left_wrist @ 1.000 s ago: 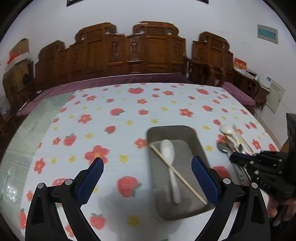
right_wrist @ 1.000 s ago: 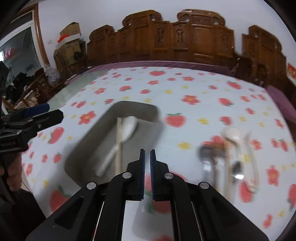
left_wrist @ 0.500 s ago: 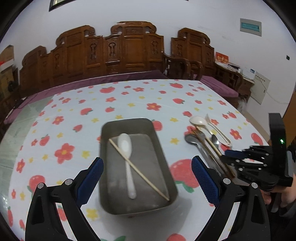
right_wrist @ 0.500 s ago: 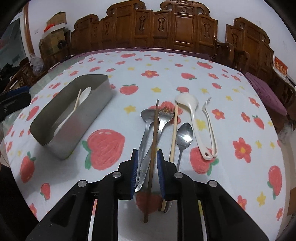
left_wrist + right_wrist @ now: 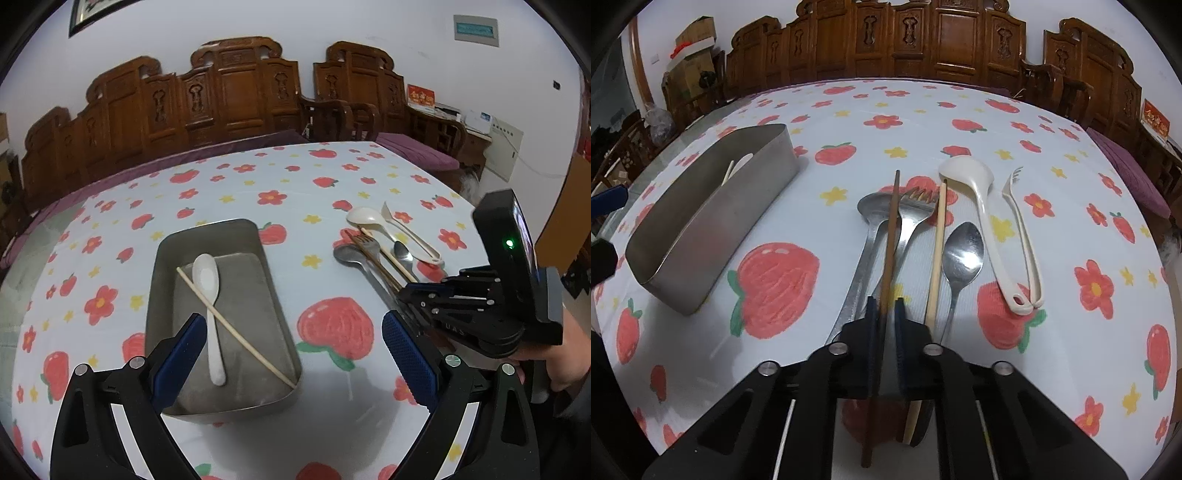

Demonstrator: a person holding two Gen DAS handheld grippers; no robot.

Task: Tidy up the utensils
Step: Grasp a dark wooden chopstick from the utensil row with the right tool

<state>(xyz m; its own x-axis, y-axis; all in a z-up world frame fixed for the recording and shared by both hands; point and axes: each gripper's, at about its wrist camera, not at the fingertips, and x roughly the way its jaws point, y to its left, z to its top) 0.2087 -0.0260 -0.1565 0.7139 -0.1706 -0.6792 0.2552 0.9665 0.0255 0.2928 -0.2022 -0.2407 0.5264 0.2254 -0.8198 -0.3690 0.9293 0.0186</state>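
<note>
We take the metal tray (image 5: 266, 295) as our landmark: it sits on the bench (image 5: 258, 184) under a strawberry-and-flower cloth, and inside it lie a white spoon (image 5: 208, 295) and a pale chopstick (image 5: 236, 328) crossed over the spoon's handle. Right of the tray, well apart from it, the remaining utensils lie side by side on the cloth: a large metal spoon (image 5: 864, 236), a metal fork (image 5: 916, 210), a dark brown chopstick (image 5: 890, 236), a second pale chopstick (image 5: 938, 236), a small metal spoon (image 5: 962, 251), a white ladle (image 5: 979, 206) and a white fork (image 5: 1023, 229). Our right gripper (image 5: 886, 314) is narrowed around the dark brown chopstick, its blue pads close on either side of it. Our left gripper (image 5: 291, 354) hovers over the tray's near end with its fingers spread wide and nothing between them. Beyond the tray the cloth lies bare up to the far edge, where carved wooden chairs (image 5: 240, 92) stand.
</note>
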